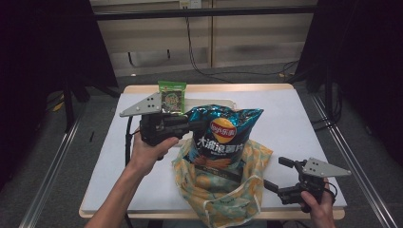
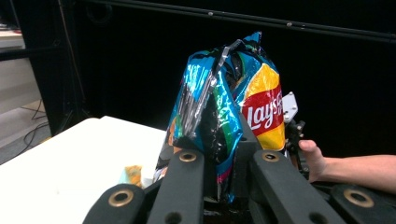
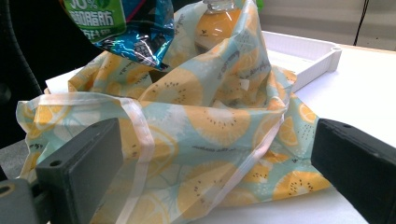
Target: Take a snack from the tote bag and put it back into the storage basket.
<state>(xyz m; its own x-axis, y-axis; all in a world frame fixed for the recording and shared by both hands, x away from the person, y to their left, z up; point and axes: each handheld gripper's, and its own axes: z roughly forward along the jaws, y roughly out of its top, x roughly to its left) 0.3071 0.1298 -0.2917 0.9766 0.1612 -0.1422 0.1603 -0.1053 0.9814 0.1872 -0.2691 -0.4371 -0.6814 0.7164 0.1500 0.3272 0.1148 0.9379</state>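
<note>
On the left of the high view, the left gripper (image 1: 192,127), a black tool with a grey three-cornered plate on top, has its fingers closed tight on the upper left edge of the chip bag (image 1: 222,140), pinching the crinkled foil flat; in the left gripper view the two black fingers (image 2: 187,179) rise side by side with the bag's shiny blue seam squeezed between them. The chip bag is puffy, glossy blue foil with a red and yellow round logo, and it stands upright with its long axis running top to bottom, its lower end sunk into the open mouth of the tote bag (image 1: 214,190) at the middle of the white worktop (image 1: 304,123). The tote bag is thin, soft cloth, pale green with orange slices printed on it and whitish trim, slumped in loose folds. Behind the left gripper stands a small green packet (image 1: 171,96), flat and upright, by a shallow white tray (image 3: 308,56). At the right, the right gripper (image 1: 274,175) lies near the worktop's front edge, its blocky black fingers (image 3: 79,163) spread wide on either side of the tote bag's rim, holding nothing
</note>
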